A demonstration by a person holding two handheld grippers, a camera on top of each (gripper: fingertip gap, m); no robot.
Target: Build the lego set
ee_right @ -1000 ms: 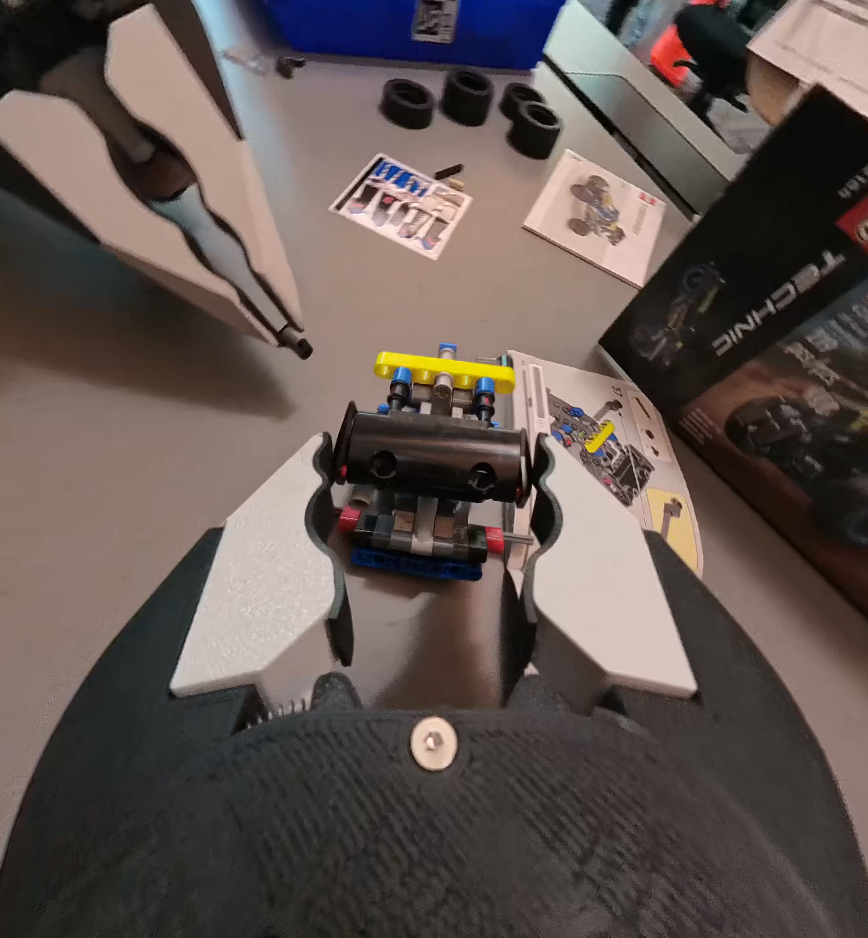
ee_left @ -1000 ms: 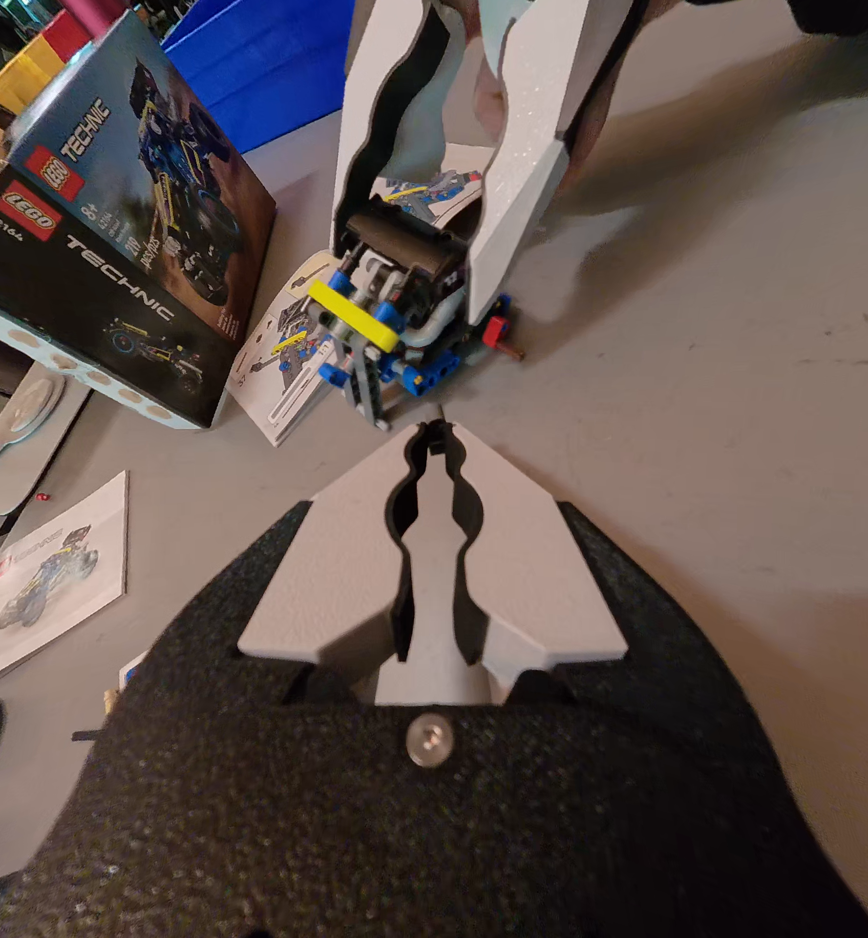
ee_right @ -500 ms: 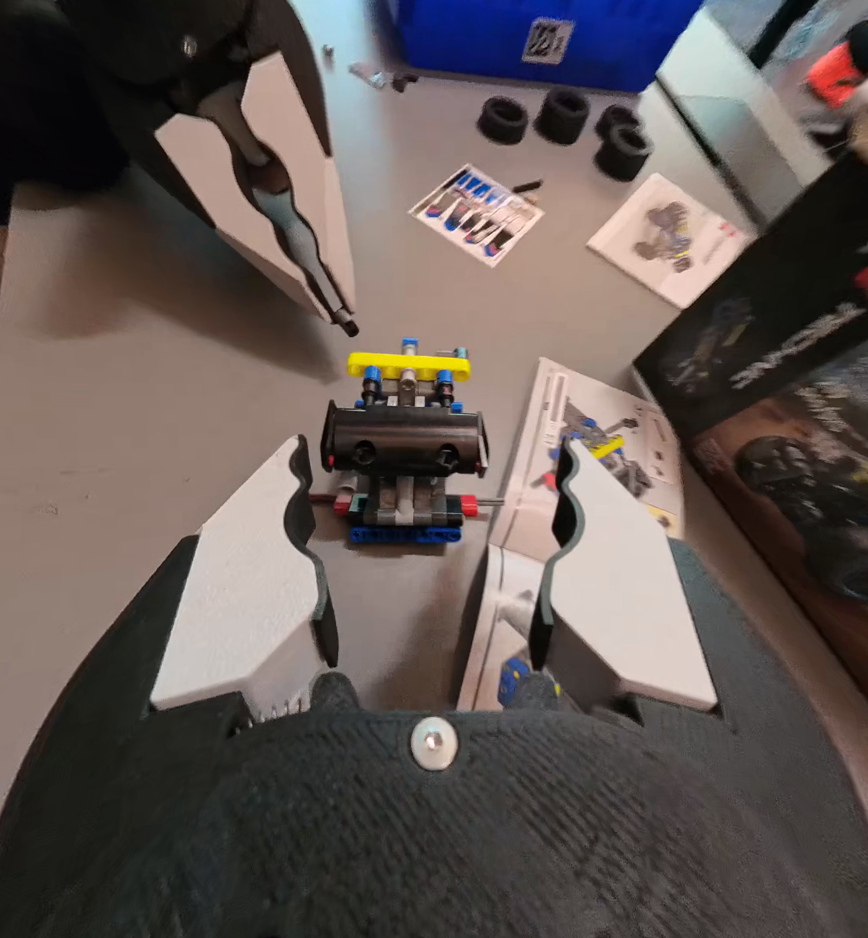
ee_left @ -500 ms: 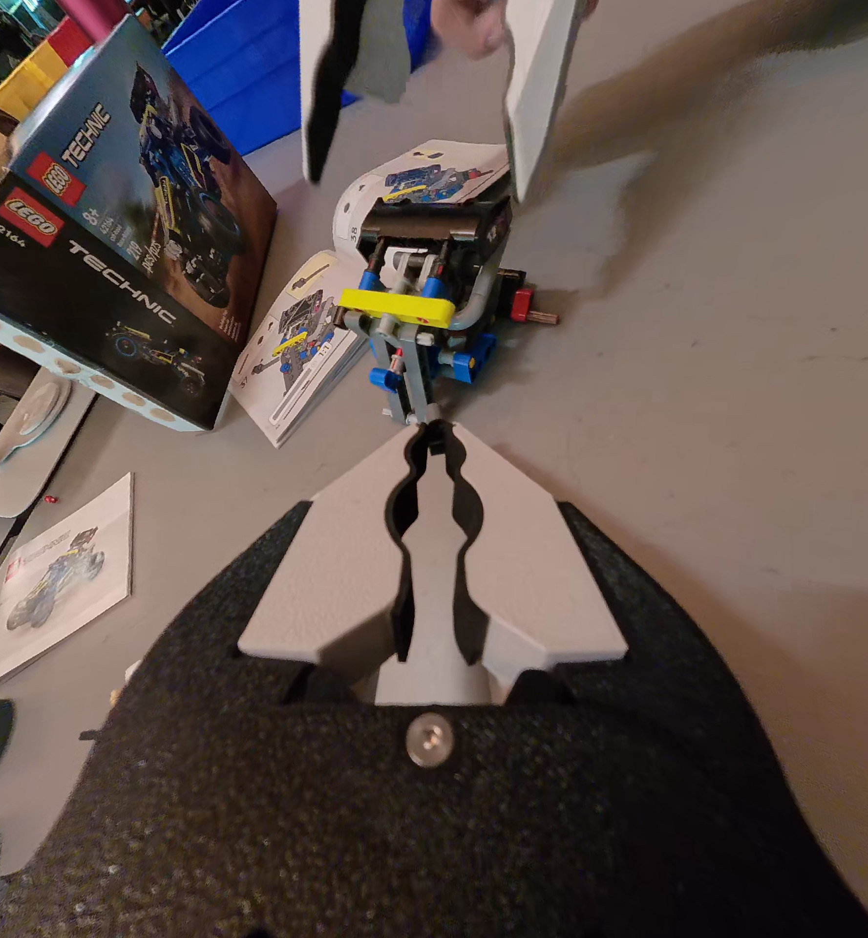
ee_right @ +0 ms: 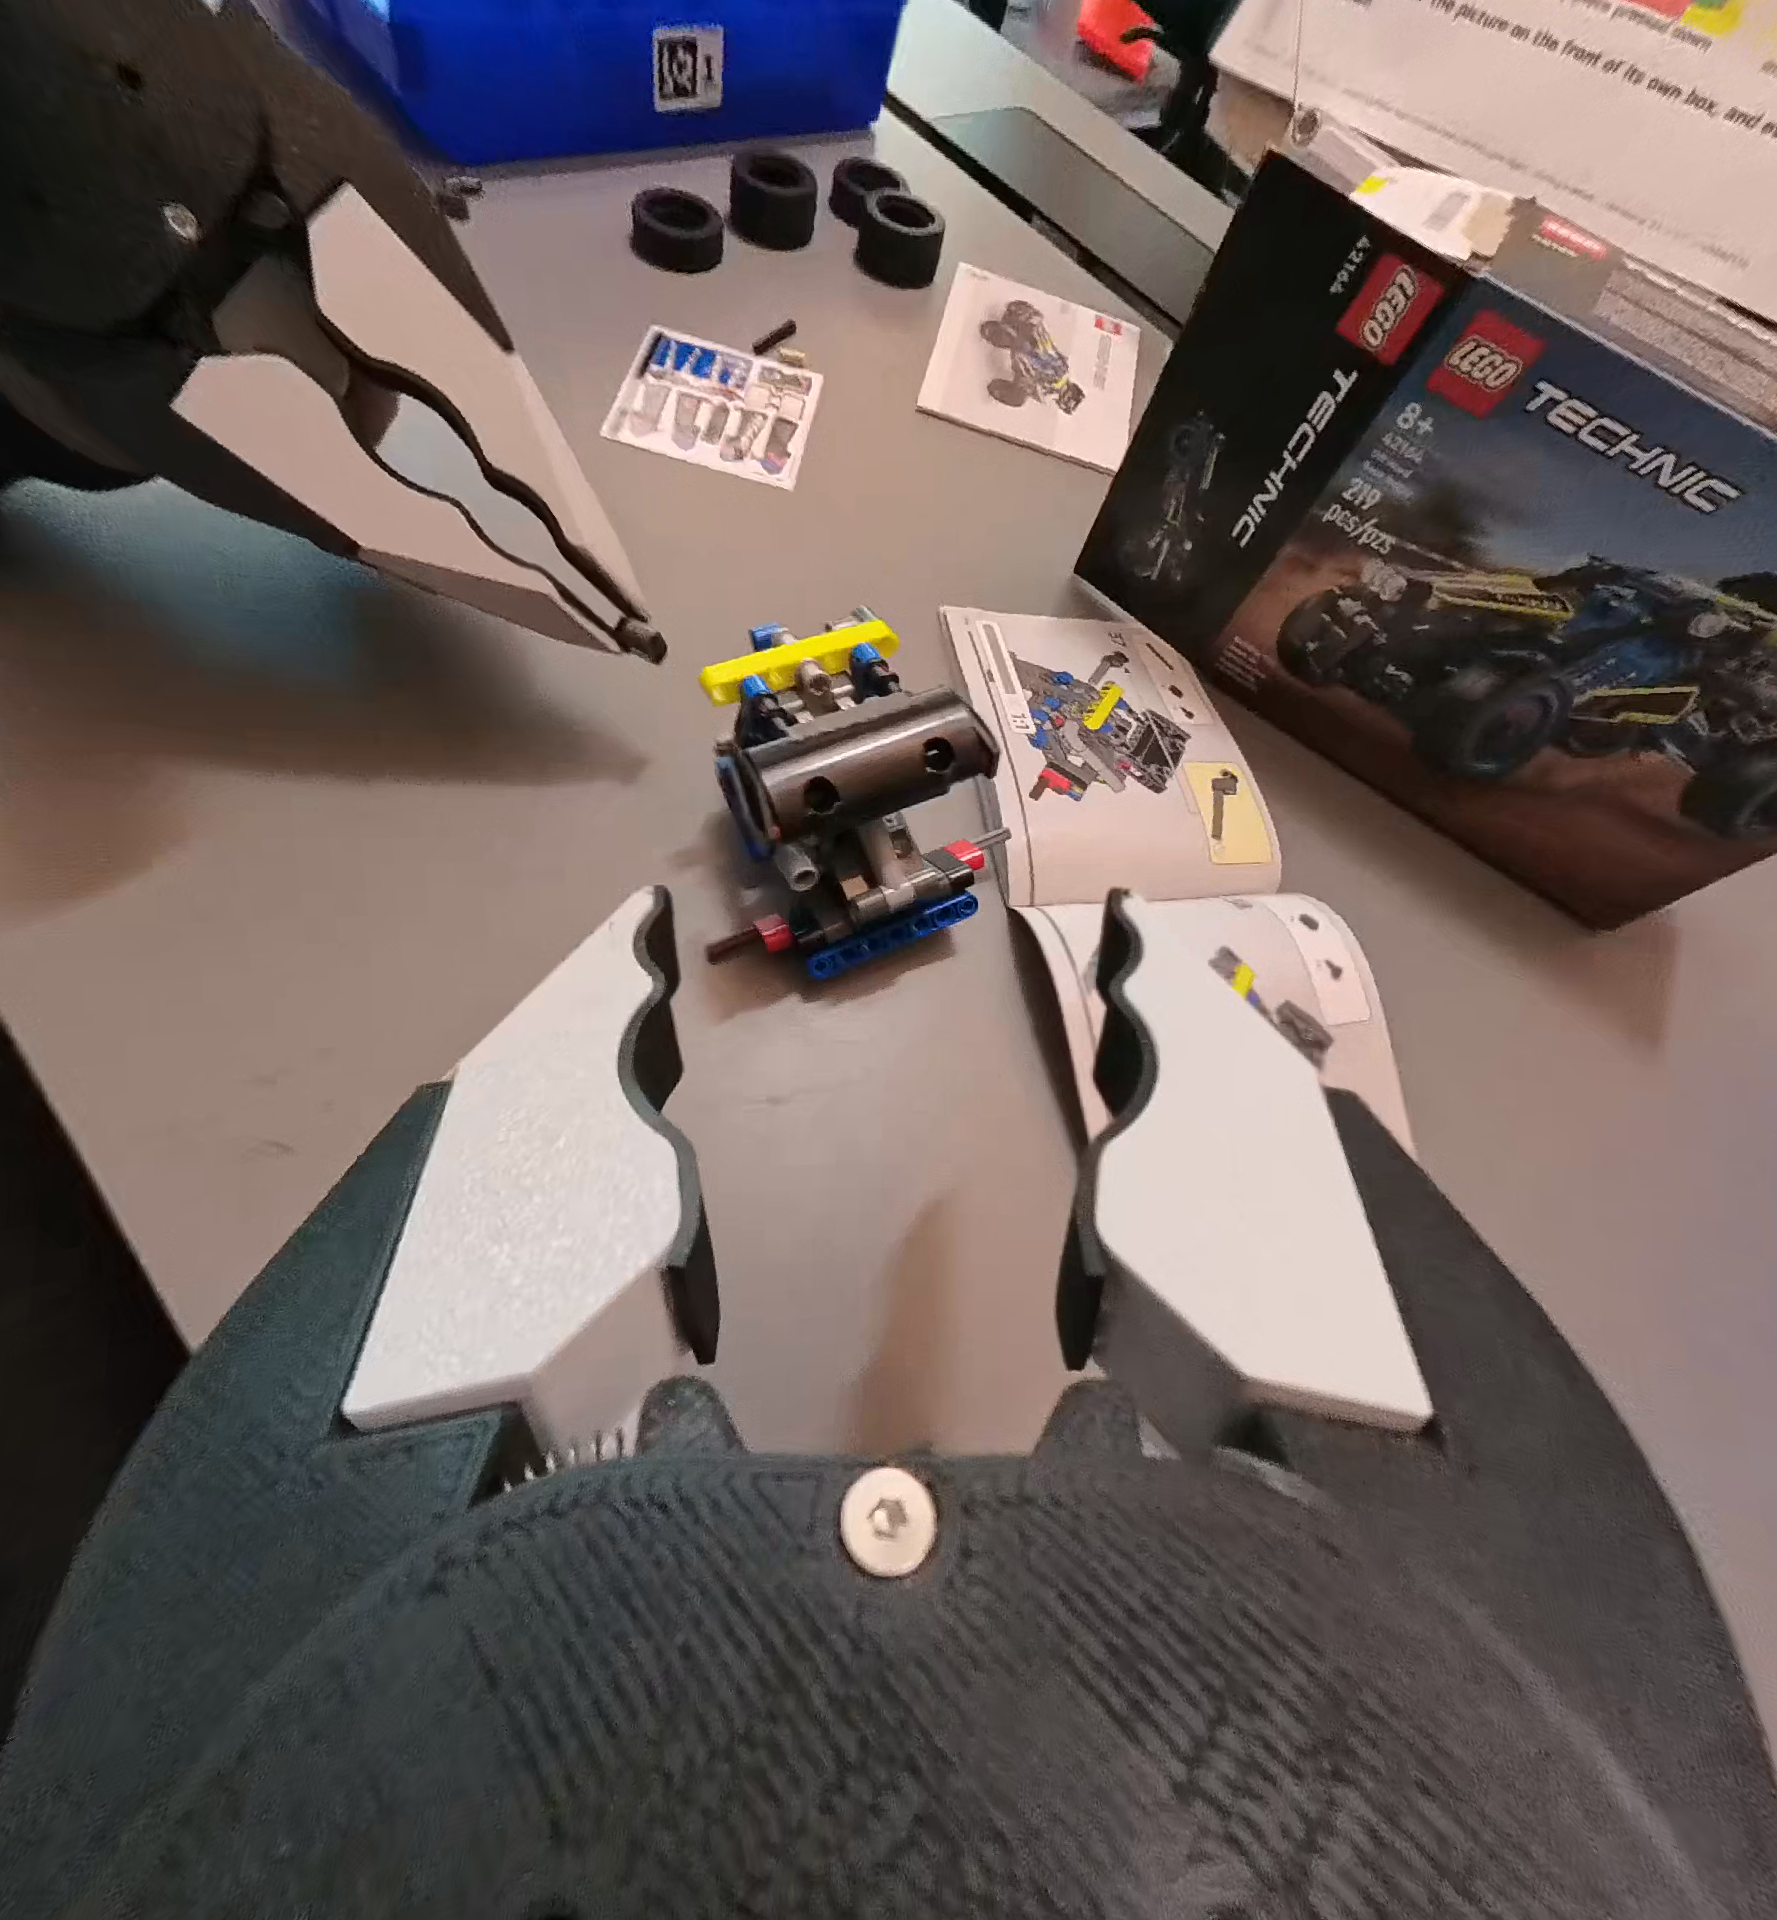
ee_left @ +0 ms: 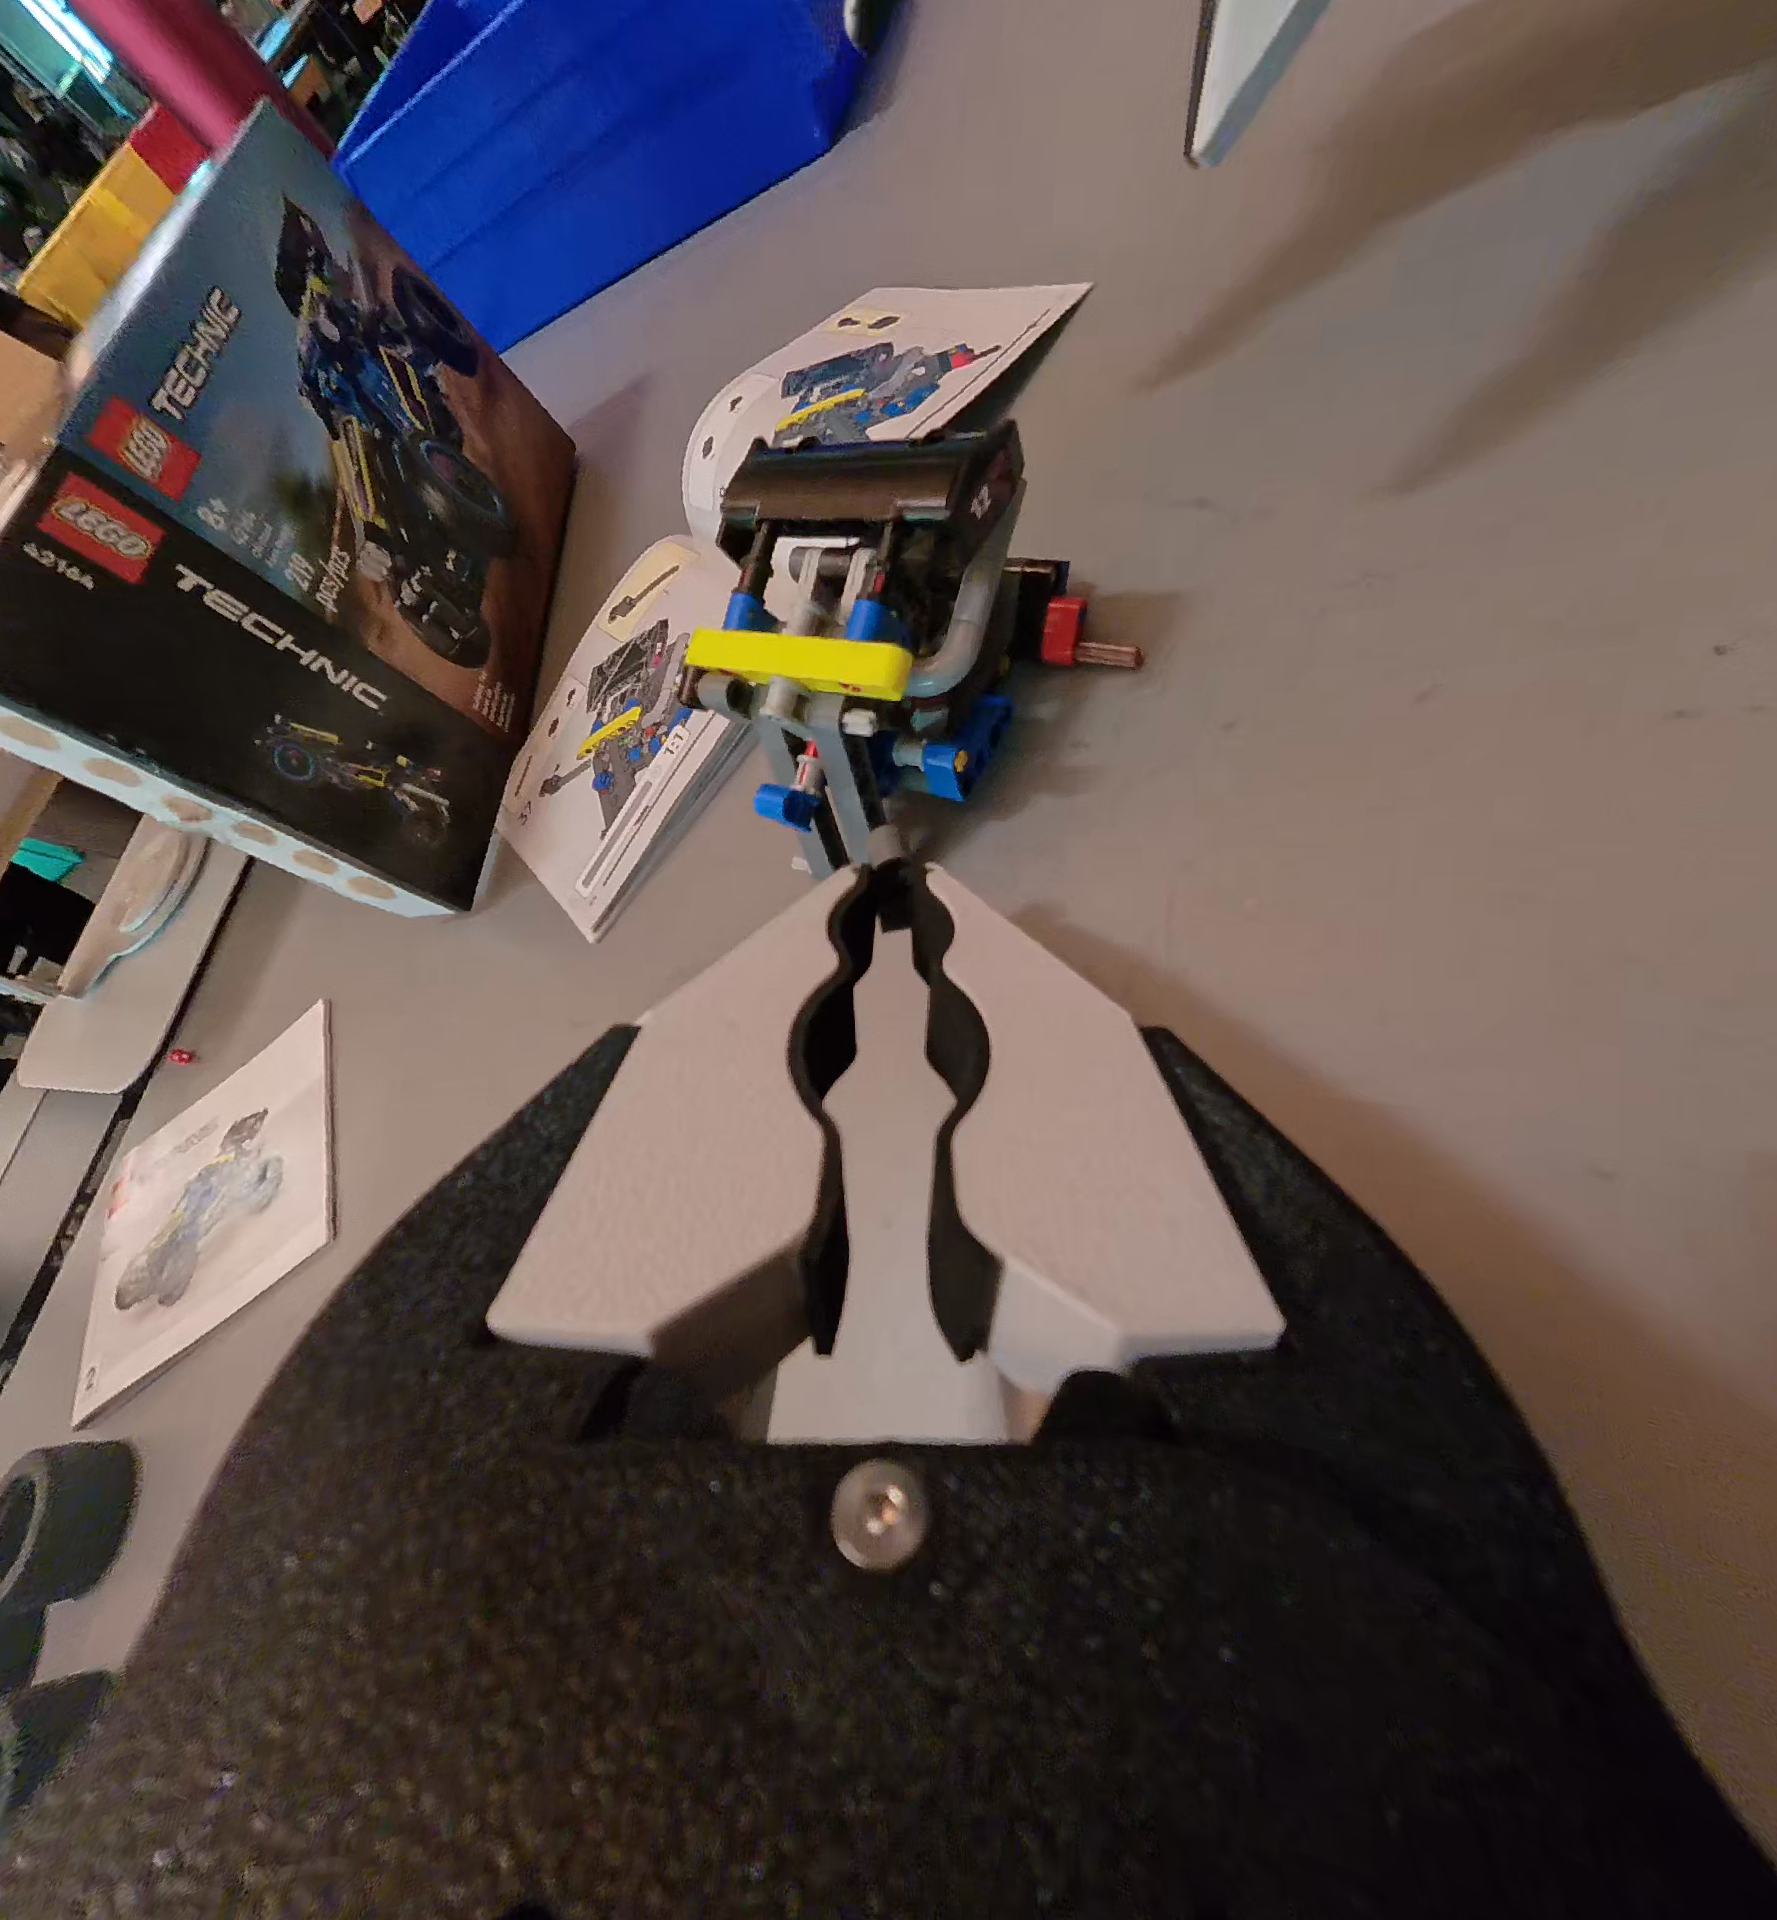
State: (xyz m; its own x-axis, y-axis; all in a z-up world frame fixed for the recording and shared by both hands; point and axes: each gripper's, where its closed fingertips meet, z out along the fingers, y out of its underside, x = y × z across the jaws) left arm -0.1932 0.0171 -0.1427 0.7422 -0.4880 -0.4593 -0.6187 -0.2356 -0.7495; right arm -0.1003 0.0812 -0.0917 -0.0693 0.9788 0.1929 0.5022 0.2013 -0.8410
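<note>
A small brick-built model (ee_right: 853,790) with a black cylinder, a yellow beam and a blue beam stands on the grey table (ee_right: 344,883). It also shows in the left wrist view (ee_left: 863,582). My right gripper (ee_right: 886,906) is open and empty, just behind the model without touching it. My left gripper (ee_left: 889,883) is shut on a small dark pin (ee_left: 884,862) at its very tips, close to the model's grey beam. In the right wrist view the left gripper (ee_right: 645,639) hovers just left of the yellow beam, with a small gap.
An open instruction booklet (ee_right: 1102,748) lies right of the model, with a toy box (ee_right: 1486,540) beyond it. Several black tyres (ee_right: 790,208), a sticker sheet (ee_right: 718,410), a small leaflet (ee_right: 1029,364) and a blue bin (ee_right: 655,62) sit farther back.
My right gripper opened, let go of the model's black cylinder and drew back. The model stays on the table, slightly turned. My left gripper stayed shut on the pin and came nearer the model.
</note>
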